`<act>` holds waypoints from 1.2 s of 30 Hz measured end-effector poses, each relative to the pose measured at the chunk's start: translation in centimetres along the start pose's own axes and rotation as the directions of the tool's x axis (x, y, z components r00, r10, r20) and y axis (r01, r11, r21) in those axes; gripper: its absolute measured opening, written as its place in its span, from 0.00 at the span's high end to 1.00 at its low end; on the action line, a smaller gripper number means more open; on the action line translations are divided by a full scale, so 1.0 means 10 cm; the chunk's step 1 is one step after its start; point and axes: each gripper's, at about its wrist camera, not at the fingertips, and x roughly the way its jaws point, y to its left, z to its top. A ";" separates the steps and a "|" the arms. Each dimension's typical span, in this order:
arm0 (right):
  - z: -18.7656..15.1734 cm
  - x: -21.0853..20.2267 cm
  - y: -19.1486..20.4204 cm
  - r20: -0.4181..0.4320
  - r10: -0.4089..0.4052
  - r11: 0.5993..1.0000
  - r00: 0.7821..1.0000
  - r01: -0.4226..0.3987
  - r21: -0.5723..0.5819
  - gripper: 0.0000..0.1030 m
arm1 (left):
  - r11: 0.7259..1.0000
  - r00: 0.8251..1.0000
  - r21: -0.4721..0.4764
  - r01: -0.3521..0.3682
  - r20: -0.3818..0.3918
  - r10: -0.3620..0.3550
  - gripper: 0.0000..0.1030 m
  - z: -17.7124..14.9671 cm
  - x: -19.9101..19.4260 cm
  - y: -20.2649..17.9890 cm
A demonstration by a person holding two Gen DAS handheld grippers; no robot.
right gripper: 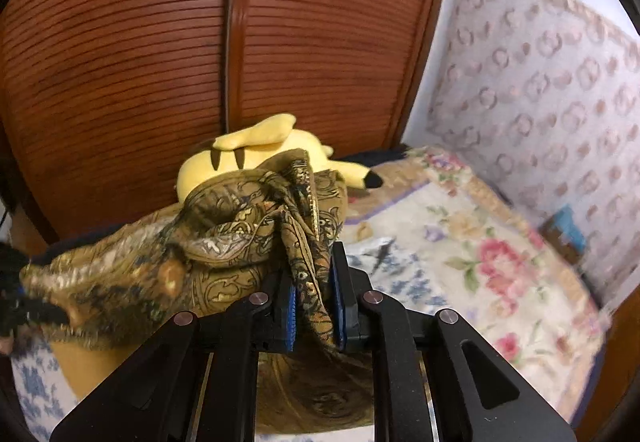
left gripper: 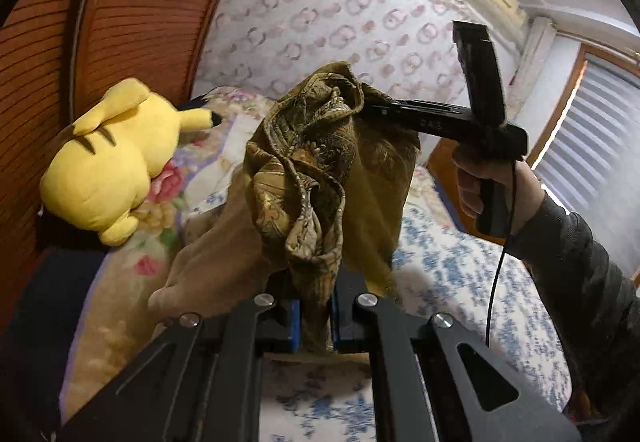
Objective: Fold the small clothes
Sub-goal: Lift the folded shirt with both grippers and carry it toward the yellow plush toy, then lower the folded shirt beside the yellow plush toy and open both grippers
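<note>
Both grippers, left (left gripper: 314,318) and right (right gripper: 314,316), clamped on the olive paisley garment (left gripper: 316,170), bunched in mid-air over the bed (left gripper: 460,270), plush toy (left gripper: 116,158) at nine o'clock; no fold made yet.

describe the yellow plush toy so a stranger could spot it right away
Start at the brown slatted wardrobe doors. At their foot, on the floral quilt, lies a soft yellow plush toy. Dark back stripes and a black-tipped ear set it apart from the olive patterned cloth.
</note>
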 end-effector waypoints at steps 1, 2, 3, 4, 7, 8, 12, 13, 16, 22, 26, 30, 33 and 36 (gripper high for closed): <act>-0.01 0.10 -0.02 0.000 0.006 1.000 1.000 -0.006 0.015 0.89 | 1.000 1.000 -0.007 -0.009 -0.002 0.009 0.93 -0.02 0.01 0.03; -0.03 0.18 -0.04 0.000 0.008 1.000 1.000 -0.008 0.030 0.89 | 1.000 1.000 -0.015 -0.025 -0.003 0.025 0.93 -0.04 0.01 0.06; -0.05 0.26 -0.07 -0.003 0.012 0.999 1.000 -0.012 0.049 0.89 | 0.999 0.999 -0.025 -0.038 -0.004 0.038 0.93 -0.07 0.02 0.10; -0.06 0.33 -0.09 -0.005 0.014 0.998 1.000 -0.014 0.067 0.87 | 0.998 0.999 -0.035 -0.049 -0.004 0.049 0.93 -0.10 0.02 0.13; -0.04 0.46 -0.16 0.002 -0.027 0.993 1.000 0.026 0.114 0.76 | 0.994 0.996 -0.065 -0.090 -0.013 0.089 0.92 -0.18 0.03 0.21; 0.00 0.47 -0.18 0.005 -0.044 0.991 0.999 0.043 0.127 0.74 | 0.992 0.995 -0.074 -0.104 -0.013 0.104 0.91 -0.21 0.04 0.24; 0.05 0.31 -0.21 0.055 -0.118 0.982 0.991 0.109 0.152 0.59 | 0.990 0.993 -0.080 -0.119 -0.013 0.119 0.86 -0.23 0.04 0.27; 0.04 0.25 -0.19 0.065 -0.128 0.983 0.990 0.118 0.144 0.59 | 0.989 0.992 -0.074 -0.127 -0.013 0.126 0.84 -0.24 0.03 0.27; -0.03 0.12 -0.13 0.085 -0.107 0.987 0.991 0.096 0.130 0.56 | 0.987 0.988 -0.055 -0.153 -0.008 0.153 0.80 -0.24 0.02 0.26; -0.22 0.06 -0.03 0.055 -0.078 0.988 0.995 0.070 0.137 0.51 | 0.983 0.985 -0.050 -0.174 -0.021 0.173 0.78 -0.29 0.04 0.29; -0.34 0.32 0.03 -0.033 -0.053 0.991 0.998 0.057 0.122 0.49 | 0.980 0.980 -0.021 -0.199 -0.024 0.198 0.70 -0.30 0.03 0.24; -0.41 0.59 -0.05 -0.072 -0.005 0.982 0.997 0.018 0.190 0.47 | 0.978 0.978 0.023 -0.206 -0.015 0.206 0.54 -0.30 -0.04 0.15; -0.41 0.58 -0.02 -0.069 -0.014 0.984 0.997 0.026 0.179 0.47 | 0.976 0.978 0.059 -0.208 0.008 0.208 0.42 -0.29 -0.13 0.06; -0.43 0.45 -0.01 -0.060 -0.019 0.982 0.998 0.031 0.189 0.47 | 0.971 0.975 0.092 -0.223 0.039 0.220 0.40 -0.28 -0.23 -0.06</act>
